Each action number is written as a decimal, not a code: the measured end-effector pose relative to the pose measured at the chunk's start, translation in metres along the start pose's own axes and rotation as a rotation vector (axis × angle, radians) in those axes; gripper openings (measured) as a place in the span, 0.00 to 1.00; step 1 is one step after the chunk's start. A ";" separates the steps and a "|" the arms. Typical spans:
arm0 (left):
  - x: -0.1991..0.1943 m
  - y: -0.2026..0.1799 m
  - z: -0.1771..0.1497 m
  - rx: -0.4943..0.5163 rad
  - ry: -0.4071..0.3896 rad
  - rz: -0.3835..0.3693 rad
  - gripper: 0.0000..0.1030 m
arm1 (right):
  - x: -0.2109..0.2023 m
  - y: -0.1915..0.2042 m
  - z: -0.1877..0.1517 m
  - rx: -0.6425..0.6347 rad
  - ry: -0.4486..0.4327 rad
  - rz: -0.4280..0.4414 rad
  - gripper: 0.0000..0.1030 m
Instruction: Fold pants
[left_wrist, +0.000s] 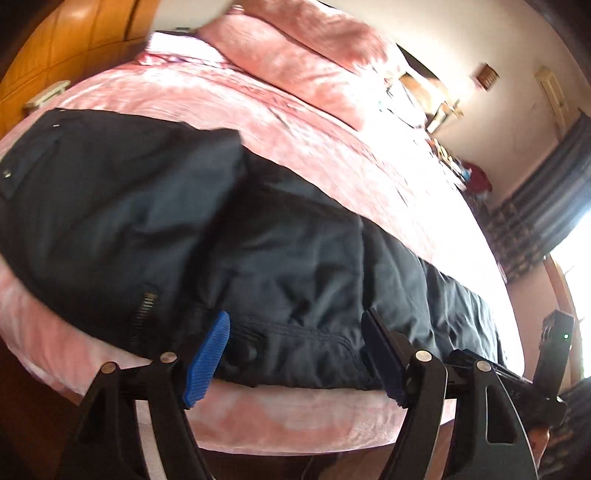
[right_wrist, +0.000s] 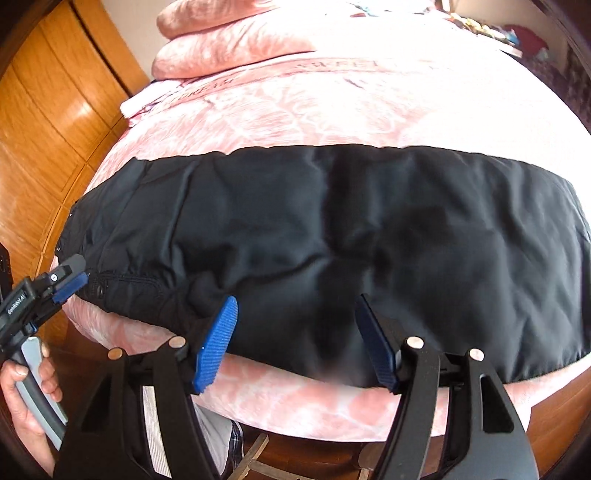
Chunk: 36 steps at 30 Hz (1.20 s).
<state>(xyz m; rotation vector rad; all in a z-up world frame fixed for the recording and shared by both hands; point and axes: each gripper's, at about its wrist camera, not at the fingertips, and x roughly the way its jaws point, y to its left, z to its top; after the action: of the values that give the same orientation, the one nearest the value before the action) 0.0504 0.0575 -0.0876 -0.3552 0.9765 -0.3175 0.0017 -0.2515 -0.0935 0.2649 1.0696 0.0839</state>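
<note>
So the pants are laid out lengthwise along the near edge of the bed, already doubled over so one leg sits on the other. The waistband end is toward the bed's left side near the wooden wardrobe, and the legs run off to the right. My guess is they're kept that close to the edge so both tools can reach the cloth without leaning across the pink bedspread.

The left gripper is at the waistband end, right by the pocket and zipper. Its fingers are spread wide with the hem of the cloth between them, not pinching yet as far as I can tell. The right gripper sits further along the leg, also spread apart, pads either side of the near edge of the fabric.

Looks like both are lined up to bite the near edge together, probably so the fold goes over evenly. The fabric is slick and a bit puffy, so it might slide. Pillows are stacked at the far left corner, well out of the way.
</note>
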 end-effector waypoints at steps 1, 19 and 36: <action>0.010 -0.011 -0.002 0.024 0.022 -0.008 0.72 | -0.004 -0.012 -0.003 0.023 -0.003 -0.011 0.65; 0.041 -0.057 -0.019 0.182 0.083 0.102 0.66 | -0.018 -0.076 -0.014 0.069 -0.037 -0.017 0.69; 0.060 -0.108 -0.040 0.328 0.125 0.080 0.73 | -0.063 -0.158 -0.038 0.247 -0.123 -0.064 0.70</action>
<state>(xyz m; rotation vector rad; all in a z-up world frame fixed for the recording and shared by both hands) 0.0373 -0.0705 -0.1065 0.0024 1.0385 -0.4237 -0.0710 -0.4097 -0.0966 0.4524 0.9648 -0.1219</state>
